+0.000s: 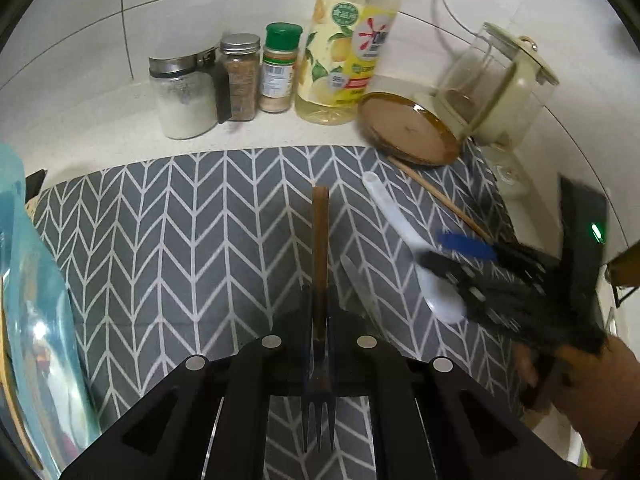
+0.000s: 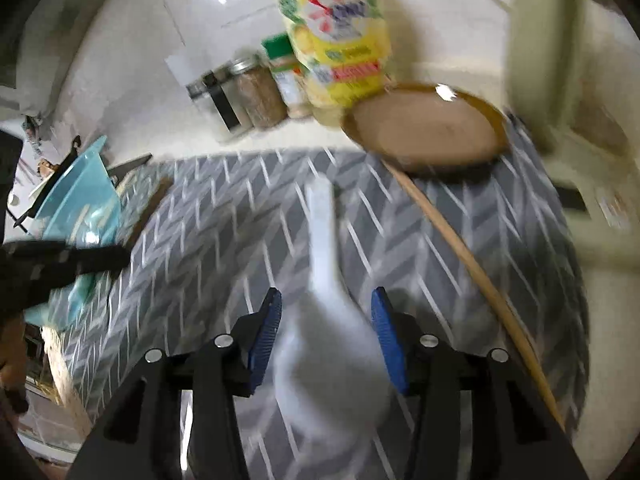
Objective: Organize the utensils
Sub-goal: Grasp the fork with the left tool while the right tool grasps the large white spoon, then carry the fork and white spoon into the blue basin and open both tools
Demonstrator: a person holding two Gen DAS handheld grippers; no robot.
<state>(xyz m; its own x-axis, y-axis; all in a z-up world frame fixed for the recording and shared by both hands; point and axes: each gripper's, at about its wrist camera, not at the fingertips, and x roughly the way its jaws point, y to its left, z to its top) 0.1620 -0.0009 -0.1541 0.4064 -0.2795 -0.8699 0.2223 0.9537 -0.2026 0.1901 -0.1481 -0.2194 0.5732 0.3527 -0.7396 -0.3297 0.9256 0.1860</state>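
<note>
Your left gripper (image 1: 319, 320) pinched the wooden-handled metal fork (image 1: 320, 248); your right gripper (image 2: 326, 340) straddled the white plastic spoon (image 2: 324, 280), handle pointing away, pads not visibly touching.

home kitchen | tiled wall (image 1: 80, 40) | spice jars (image 1: 240, 76) | kettle (image 1: 504, 88)

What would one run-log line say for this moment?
left gripper: shut on fork | right gripper: open around white spoon | mat: chopstick

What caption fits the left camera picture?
Left gripper shut on a fork, over the grey mat.
</note>
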